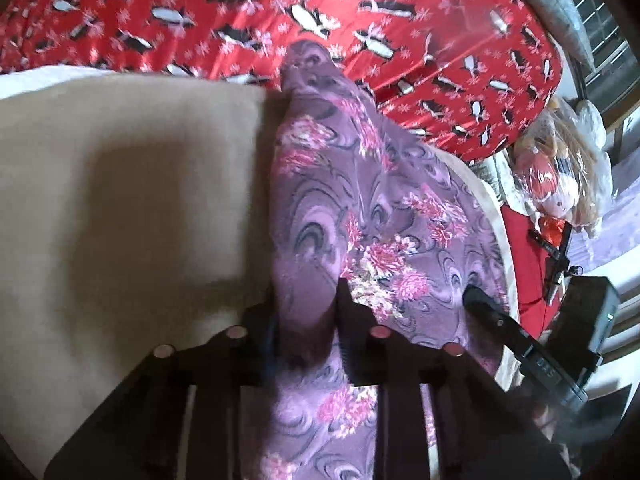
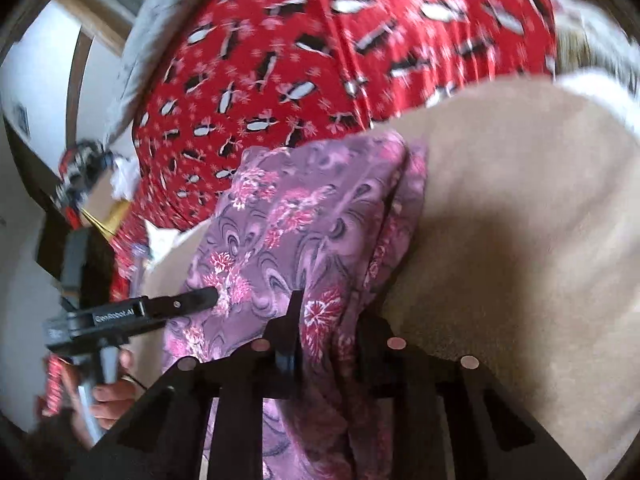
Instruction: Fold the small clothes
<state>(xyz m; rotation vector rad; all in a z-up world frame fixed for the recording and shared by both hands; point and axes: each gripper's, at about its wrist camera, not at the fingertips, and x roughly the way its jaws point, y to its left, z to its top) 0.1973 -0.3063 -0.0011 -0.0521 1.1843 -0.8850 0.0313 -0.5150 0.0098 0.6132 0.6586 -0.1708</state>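
Note:
A purple floral garment (image 1: 360, 208) lies bunched lengthwise on a beige cloth surface (image 1: 132, 200). My left gripper (image 1: 306, 308) is shut on the garment's near edge, with fabric bunched between its fingers. My right gripper (image 2: 332, 320) is shut on another fold of the same garment (image 2: 288, 216), which hangs down over its fingers. Each gripper shows in the other's view: the right one at the garment's right side (image 1: 480, 300), the left one at its left side (image 2: 200, 298).
A red blanket with a penguin print (image 1: 360, 20) covers the area behind the beige surface, also in the right wrist view (image 2: 320, 40). Stuffed toys in plastic (image 1: 560, 176) and a small tripod (image 1: 556, 256) sit off the right edge.

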